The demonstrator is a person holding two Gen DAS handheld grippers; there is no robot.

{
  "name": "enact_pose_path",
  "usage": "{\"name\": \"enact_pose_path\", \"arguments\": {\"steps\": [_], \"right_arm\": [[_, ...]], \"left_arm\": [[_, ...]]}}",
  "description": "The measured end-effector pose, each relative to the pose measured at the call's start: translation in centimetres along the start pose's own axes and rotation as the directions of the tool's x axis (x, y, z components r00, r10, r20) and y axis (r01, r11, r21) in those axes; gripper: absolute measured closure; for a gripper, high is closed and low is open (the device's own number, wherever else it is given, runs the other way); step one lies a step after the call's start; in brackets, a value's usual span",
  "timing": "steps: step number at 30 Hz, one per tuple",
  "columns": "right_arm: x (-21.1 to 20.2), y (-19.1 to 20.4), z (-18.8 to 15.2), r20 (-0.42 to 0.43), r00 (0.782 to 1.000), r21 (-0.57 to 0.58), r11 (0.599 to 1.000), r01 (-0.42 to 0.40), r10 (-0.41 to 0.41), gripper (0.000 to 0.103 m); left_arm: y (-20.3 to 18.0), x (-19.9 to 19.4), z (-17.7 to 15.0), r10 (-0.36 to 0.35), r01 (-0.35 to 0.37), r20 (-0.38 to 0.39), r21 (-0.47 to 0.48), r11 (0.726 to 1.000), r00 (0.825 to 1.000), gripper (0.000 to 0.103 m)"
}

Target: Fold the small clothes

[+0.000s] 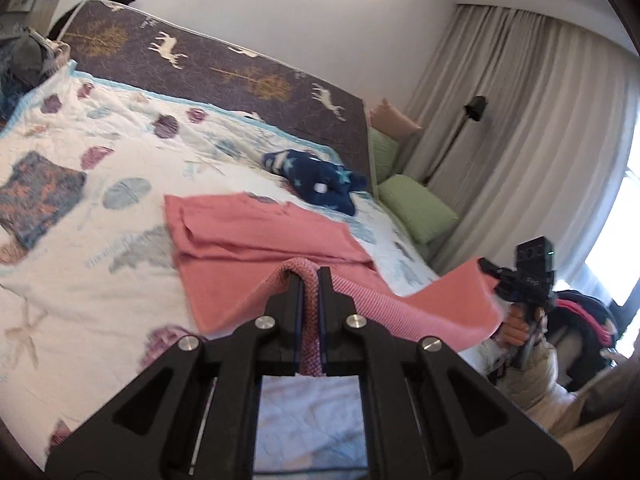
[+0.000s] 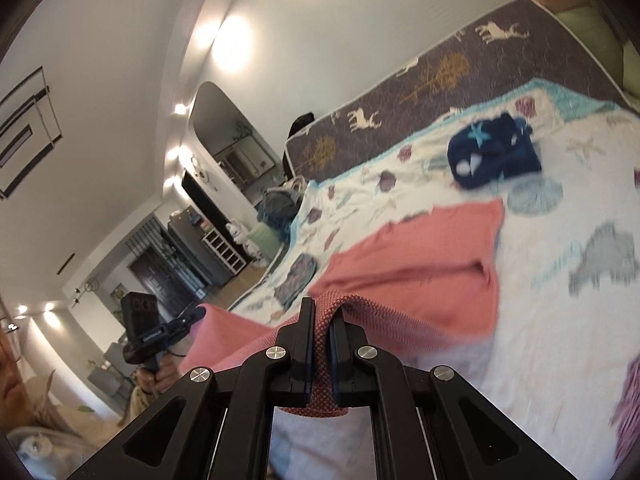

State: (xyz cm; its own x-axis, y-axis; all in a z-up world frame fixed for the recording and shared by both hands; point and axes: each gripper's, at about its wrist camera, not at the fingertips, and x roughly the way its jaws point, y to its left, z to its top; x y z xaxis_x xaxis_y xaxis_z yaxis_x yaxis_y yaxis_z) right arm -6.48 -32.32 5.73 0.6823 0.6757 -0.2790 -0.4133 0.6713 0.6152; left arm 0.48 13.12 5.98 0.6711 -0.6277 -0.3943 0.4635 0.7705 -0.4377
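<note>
Left tongs (image 1: 310,276) clenched on the near hem of the pink garment (image 1: 256,236); a fold of ribbed pink knit is pinched between the pads and runs back through the gap toward the camera. Right tongs (image 2: 320,312) likewise clenched on the same hem, ribbed edge bunched between the pads. In the left view the right tongs (image 1: 490,270) show at far right, biting a raised corner of the pink cloth, with a hand (image 1: 516,326) and pale sleeve below them. In the right view the left tongs (image 2: 198,314) show at lower left, gripping the opposite raised corner, a hand (image 2: 164,376) beneath. Garment position: far part lies flat on the bed (image 1: 100,280), over a white quilt printed with shells and starfish; near edge is lifted off the quilt and hangs between the two tongs. A lengthwise fold is visible in the flat part. Dark blue star-print cloth (image 1: 316,180) lies crumpled beyond the pink garment, near the far right of the bed, apart from it. A folded blue-and-pink patterned piece (image 1: 36,200) sits at the left of the bed, well apart. Green pillows (image 1: 416,208) lie off the far right side, by grey curtains (image 1: 520,120). Both views somewhat blurred.
</note>
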Motion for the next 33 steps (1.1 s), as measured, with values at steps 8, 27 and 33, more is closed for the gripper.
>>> {"name": "enact_pose_path", "arguments": {"steps": [8,27,33], "right_arm": [[4.4,-2.5,5.8,0.060,0.994,0.023,0.995,0.092,-0.094,0.098],[17.4,-13.9,12.1,-0.027,0.962,0.165,0.948,0.272,-0.271,0.098],[21.1,-18.4,11.8,-0.120,0.918,0.225,0.890,0.397,-0.379,0.098]], "left_arm": [[2.0,4.2,4.1,0.078,-0.078,0.020,-0.041,0.996,0.997,0.096],[11.7,18.7,9.1,0.110,-0.128,-0.096,-0.211,0.969,0.989,0.096],[13.6,24.0,8.5,0.193,-0.226,-0.191,-0.171,0.959,0.962,0.096]]}}
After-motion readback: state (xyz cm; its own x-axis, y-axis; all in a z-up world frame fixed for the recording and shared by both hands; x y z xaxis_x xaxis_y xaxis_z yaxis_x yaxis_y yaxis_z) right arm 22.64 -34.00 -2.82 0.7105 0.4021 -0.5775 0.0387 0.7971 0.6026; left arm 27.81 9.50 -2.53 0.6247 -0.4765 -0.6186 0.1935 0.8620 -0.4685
